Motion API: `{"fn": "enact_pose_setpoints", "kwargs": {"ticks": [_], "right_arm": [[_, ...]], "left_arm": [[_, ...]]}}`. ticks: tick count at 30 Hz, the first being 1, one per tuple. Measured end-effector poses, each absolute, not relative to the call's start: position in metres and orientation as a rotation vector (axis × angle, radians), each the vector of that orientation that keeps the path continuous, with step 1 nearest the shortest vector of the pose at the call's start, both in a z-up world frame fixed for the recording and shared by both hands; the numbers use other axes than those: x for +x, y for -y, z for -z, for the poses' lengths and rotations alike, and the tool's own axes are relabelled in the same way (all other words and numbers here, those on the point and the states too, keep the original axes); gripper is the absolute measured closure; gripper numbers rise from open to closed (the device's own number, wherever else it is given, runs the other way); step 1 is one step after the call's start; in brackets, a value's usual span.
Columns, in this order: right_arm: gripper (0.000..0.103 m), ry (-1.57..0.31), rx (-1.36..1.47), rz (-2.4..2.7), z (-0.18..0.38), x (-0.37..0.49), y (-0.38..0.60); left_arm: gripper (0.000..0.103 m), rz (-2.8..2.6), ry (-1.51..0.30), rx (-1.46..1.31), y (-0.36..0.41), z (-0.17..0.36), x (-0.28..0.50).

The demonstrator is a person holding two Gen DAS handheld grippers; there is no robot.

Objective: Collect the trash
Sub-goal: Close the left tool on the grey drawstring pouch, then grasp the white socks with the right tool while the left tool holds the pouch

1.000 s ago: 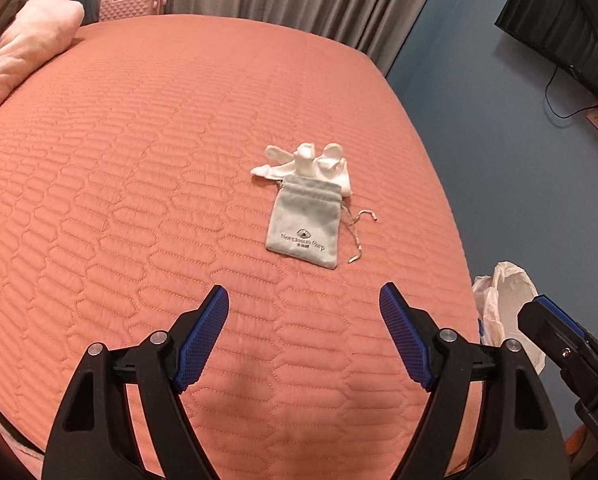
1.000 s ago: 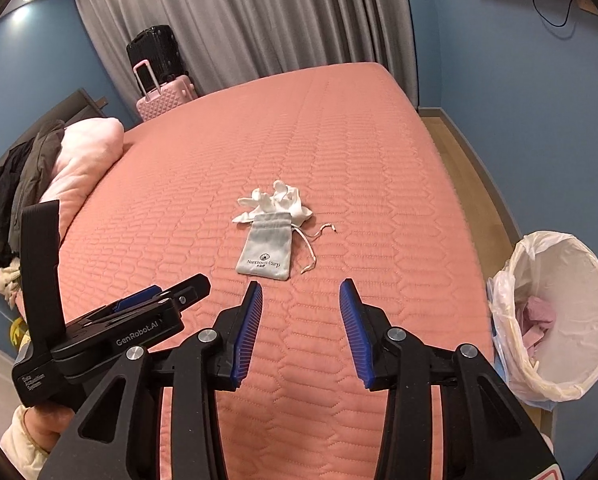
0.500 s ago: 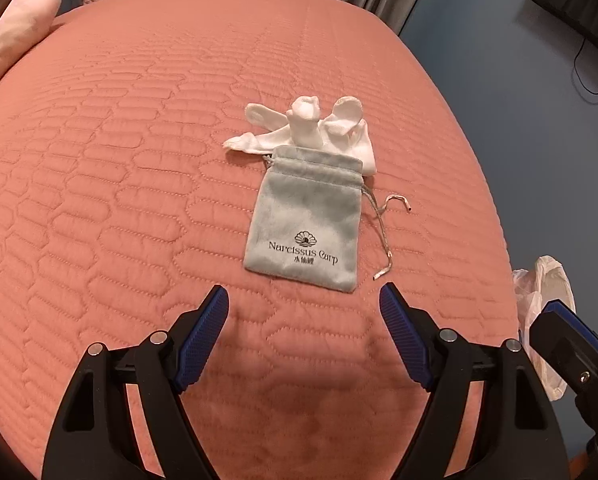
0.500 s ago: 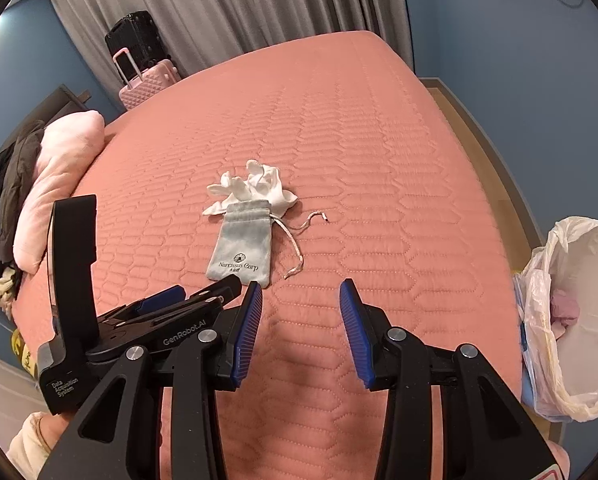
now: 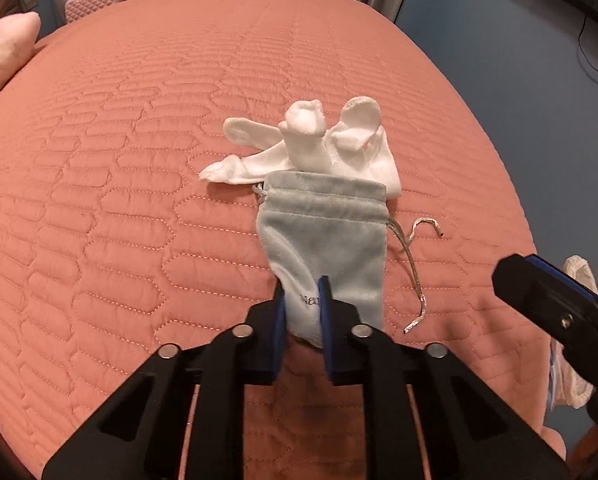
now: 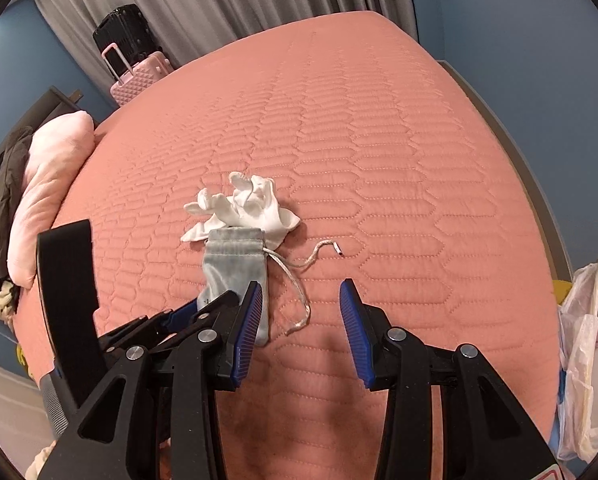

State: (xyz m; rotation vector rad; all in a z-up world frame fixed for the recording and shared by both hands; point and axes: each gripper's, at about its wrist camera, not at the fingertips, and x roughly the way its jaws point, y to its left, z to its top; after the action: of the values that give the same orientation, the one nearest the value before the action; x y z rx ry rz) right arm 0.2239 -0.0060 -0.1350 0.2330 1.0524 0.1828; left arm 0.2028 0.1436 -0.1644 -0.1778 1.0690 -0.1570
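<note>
A pale grey velvet drawstring pouch [image 5: 327,240] lies on the salmon quilted bed [image 5: 139,160], its mouth touching a crumpled white cloth glove [image 5: 311,148]. The left claw [image 5: 302,300] is closing, its blue pads pinching the pouch's near end. The right claw [image 6: 301,308] hangs half open over bare quilt just beside the pouch's silver cord [image 6: 295,280]. A white-lined trash bin [image 6: 583,344] stands off the bed's edge.
</note>
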Motion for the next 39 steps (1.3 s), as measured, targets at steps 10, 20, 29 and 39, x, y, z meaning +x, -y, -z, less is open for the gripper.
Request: {"fn": "enact_pose_setpoints", "kwargs": {"ticks": [10, 20, 29, 39], "right_arm": [[0.063, -1.060, 0.208, -0.203, 0.147, 0.272, -0.021], [0.071, -1.116, 0.186, -0.218, 0.180, 0.303, -0.050], [0.100, -1.136, 0.194, -0.238, 0.184, 0.276, -0.048], [0.100, -1.049, 0.249, -0.256, 0.127, 0.197, -0.019]], "left_arm": [[0.096, 0.107, -0.992, -0.247, -0.204, 0.138, 0.194], [0.096, 0.033, -0.948, -0.265, -0.226, 0.125, 0.208], [0.096, 0.059, -0.952, -0.286, -0.208, 0.125, 0.210], [0.096, 0.130, -0.925, -0.259, -0.175, 0.095, 0.173]]}}
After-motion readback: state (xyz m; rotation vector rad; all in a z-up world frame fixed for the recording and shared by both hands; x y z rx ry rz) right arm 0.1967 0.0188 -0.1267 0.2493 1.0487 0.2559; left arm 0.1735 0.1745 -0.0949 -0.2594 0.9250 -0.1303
